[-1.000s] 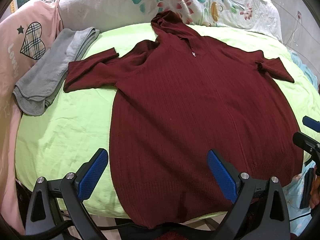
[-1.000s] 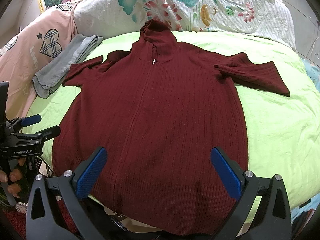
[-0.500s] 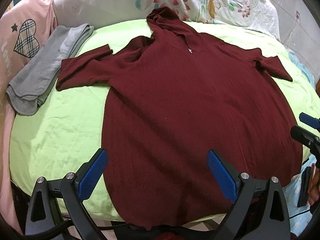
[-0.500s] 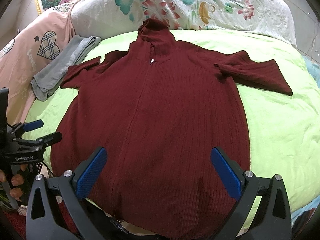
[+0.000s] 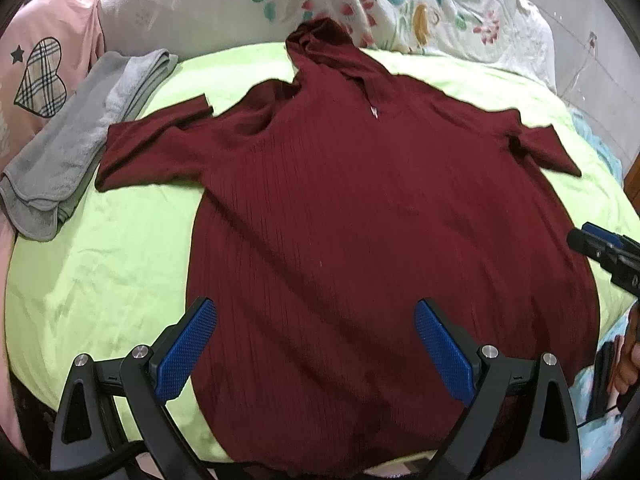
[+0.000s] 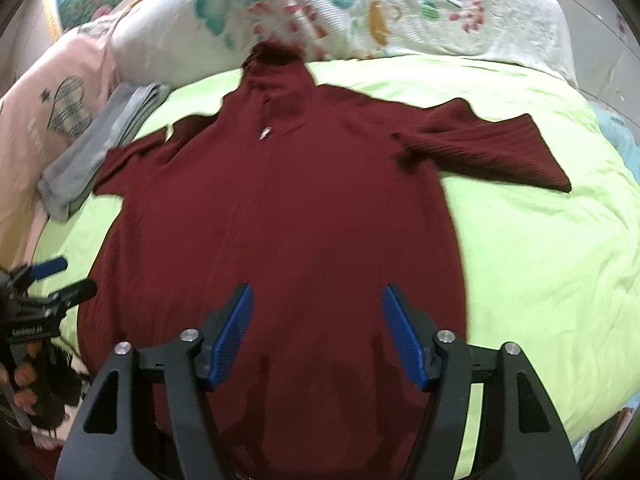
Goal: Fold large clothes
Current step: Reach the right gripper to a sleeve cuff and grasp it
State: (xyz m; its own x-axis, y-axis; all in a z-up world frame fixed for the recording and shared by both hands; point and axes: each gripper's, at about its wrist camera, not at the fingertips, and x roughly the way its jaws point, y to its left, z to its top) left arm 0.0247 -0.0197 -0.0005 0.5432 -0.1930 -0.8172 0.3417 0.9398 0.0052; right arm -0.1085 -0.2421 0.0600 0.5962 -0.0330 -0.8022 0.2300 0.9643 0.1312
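Note:
A dark red ribbed hoodie [image 5: 360,216] lies flat, front up, on a lime green bed sheet [image 5: 100,264], hood toward the pillows, both short sleeves spread out; it also shows in the right wrist view [image 6: 288,216]. My left gripper [image 5: 316,344] is open and empty above the hem's left part. My right gripper [image 6: 316,332] is open and empty above the hem, its fingers closer together than the left's. Each gripper shows at the edge of the other's view: the right one [image 5: 600,248], the left one [image 6: 52,280].
A folded grey garment [image 5: 80,136] lies at the sheet's left edge beside a pink pillow with a plaid heart [image 5: 40,76]. A white floral pillow [image 5: 360,0] lies behind the hood. The bed's front edge runs just under the hem.
Both grippers have moved forward over the hoodie. The right gripper's fingers have drawn closer together. The hoodie has not moved.

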